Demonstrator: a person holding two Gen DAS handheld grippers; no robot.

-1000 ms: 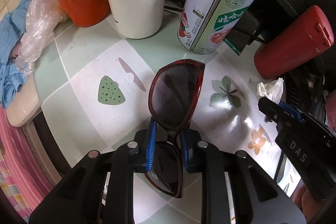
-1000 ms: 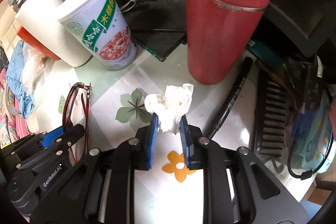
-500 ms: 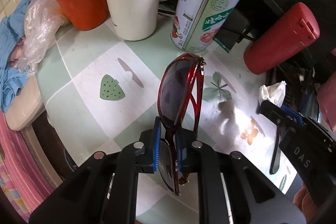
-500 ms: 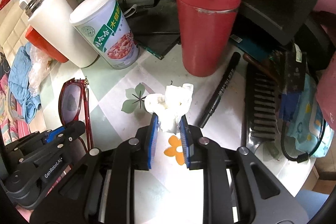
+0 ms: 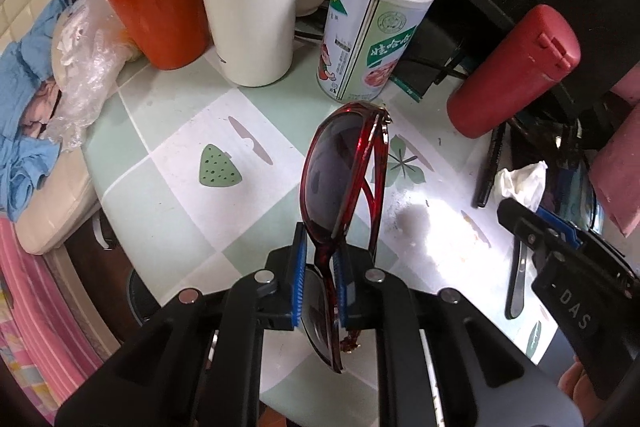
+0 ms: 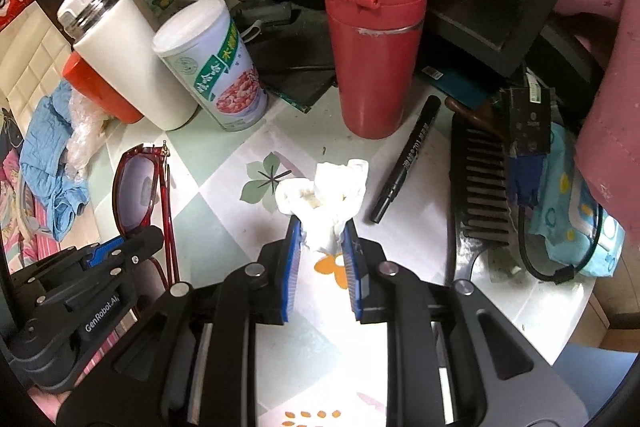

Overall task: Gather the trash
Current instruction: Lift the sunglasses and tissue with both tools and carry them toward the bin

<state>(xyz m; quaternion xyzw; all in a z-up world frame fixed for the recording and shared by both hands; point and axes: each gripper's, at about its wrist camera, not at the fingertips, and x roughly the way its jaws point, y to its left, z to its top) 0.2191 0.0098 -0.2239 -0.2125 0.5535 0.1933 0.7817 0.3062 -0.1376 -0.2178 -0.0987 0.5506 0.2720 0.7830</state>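
- Both loads are rising clear of the worktop (image 6: 224, 227) since earlier, left jaws having just been closing on the frame.
- Left gripper (image 5: 322, 269) is clamping sunglasses (image 5: 340, 179) edge-on; right gripper (image 6: 322, 241) is pinching crumpled tissue (image 6: 328, 195), probably for binning.

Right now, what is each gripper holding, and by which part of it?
The left gripper grips red sunglasses at the bridge between the lenses. The right gripper pinches a crumpled white tissue by its lower end.

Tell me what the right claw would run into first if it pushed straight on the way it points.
Probably the tabletop, near the leaf print. The right claw, shut on the crumpled tissue, points steeply down; depth is unclear.
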